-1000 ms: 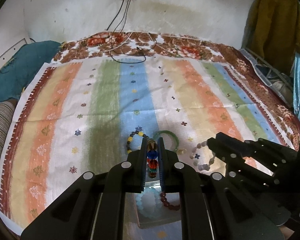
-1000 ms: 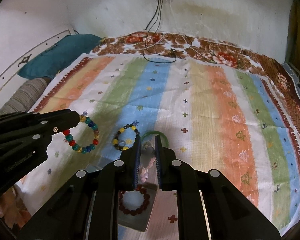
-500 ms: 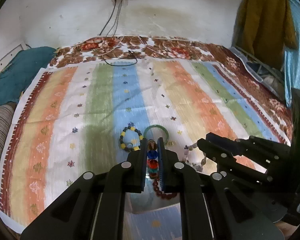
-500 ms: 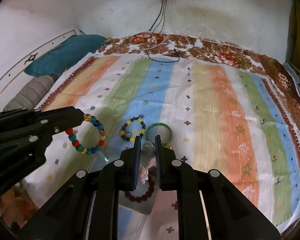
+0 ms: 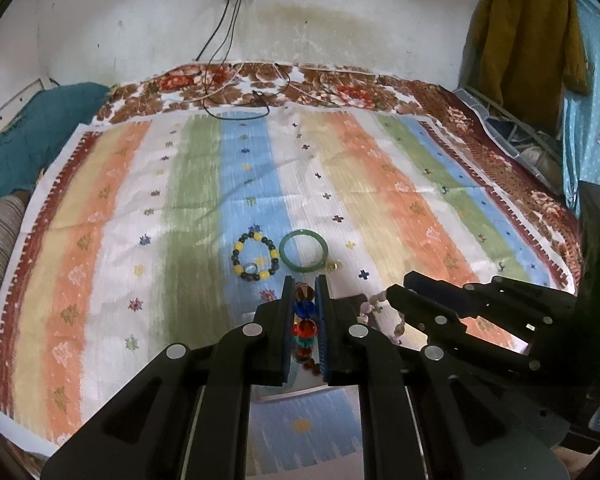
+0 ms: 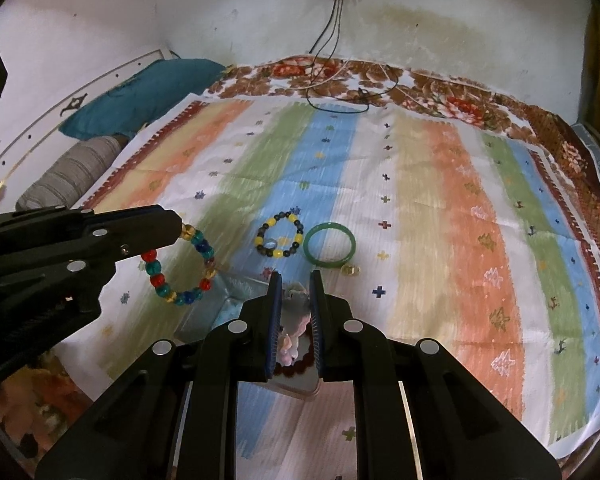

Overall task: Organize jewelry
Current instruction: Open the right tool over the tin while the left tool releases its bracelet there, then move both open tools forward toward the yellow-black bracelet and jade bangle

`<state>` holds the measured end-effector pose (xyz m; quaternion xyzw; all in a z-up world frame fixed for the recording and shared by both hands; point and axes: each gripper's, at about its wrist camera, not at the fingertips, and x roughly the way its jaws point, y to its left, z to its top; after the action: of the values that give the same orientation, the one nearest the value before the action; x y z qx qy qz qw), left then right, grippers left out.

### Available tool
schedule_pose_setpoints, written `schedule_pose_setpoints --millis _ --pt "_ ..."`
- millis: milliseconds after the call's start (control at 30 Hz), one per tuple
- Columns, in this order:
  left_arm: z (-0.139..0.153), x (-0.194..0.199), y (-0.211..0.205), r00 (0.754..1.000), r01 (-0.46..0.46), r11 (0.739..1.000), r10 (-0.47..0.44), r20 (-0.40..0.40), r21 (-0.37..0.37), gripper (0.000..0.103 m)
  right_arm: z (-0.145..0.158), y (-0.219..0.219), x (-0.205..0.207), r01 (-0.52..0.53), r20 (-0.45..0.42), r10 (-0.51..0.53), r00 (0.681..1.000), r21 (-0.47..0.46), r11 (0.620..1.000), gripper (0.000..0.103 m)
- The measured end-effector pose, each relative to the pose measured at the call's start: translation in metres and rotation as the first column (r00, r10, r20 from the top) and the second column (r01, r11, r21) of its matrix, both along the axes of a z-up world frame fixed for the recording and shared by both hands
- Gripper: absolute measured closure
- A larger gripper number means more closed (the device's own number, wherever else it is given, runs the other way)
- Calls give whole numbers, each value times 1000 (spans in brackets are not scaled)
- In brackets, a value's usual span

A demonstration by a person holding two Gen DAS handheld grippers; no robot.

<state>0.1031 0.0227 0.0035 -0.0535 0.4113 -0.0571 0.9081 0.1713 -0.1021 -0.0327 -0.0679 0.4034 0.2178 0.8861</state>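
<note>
Both my grippers pull back toward the near edge of the striped cloth [image 5: 380,184], so the black-and-yellow bracelet [image 5: 255,257] and the green bangle [image 5: 303,251] now lie farther ahead of my fingertips. The clear tray [image 6: 236,300] slips further under the right gripper [image 6: 295,292], and more of the far wall [image 6: 236,12] shows.

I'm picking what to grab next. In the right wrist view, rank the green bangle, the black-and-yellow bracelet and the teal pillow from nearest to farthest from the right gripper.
From the right gripper:
1. Green bangle, just ahead, slightly right.
2. Black-and-yellow bracelet, ahead, slightly left; nearly a tie with the bangle.
3. Teal pillow, far left by the wall.
</note>
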Motion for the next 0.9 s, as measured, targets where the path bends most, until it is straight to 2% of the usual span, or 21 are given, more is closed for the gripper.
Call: schedule_pose_setpoints --millis 67,100,133,167,333,567,667,800,900 --pt "0 0 0 1000 -6 1000 6 -1 12 89 -2 0 0 -6 -9 6 1000 -2 1000 83" --pt "0 0 0 1000 -10 1000 10 -2 19 81 -3 0 0 -4 -11 4 1000 -5 1000 77" --pt "-1 0 0 1000 -15 1000 15 -2 23 76 -3 0 1 4 -9 -4 1000 -4 1000 64" --pt "-1 1 1 1000 -25 999 26 -2 28 74 -2 -1 1 13 -7 -13 1000 -2 1000 57" --pt "-1 5 15 996 -83 996 83 -8 21 56 -6 -8 9 49 -26 -49 998 -19 999 53" --pt "-11 19 35 988 -144 990 144 -52 3 47 -9 -13 25 71 -50 -73 996 -32 997 42" --pt "-14 26 37 986 -154 988 155 -65 14 44 -10 -14 31 69 -63 -71 996 -35 997 40" --pt "-19 37 37 985 -155 987 157 -77 30 34 -11 -15 38 76 -64 -79 995 -48 996 34" --pt "-25 47 39 981 -165 985 169 -99 45 32 -15 -17 48 91 -80 -95 992 -51 995 31"
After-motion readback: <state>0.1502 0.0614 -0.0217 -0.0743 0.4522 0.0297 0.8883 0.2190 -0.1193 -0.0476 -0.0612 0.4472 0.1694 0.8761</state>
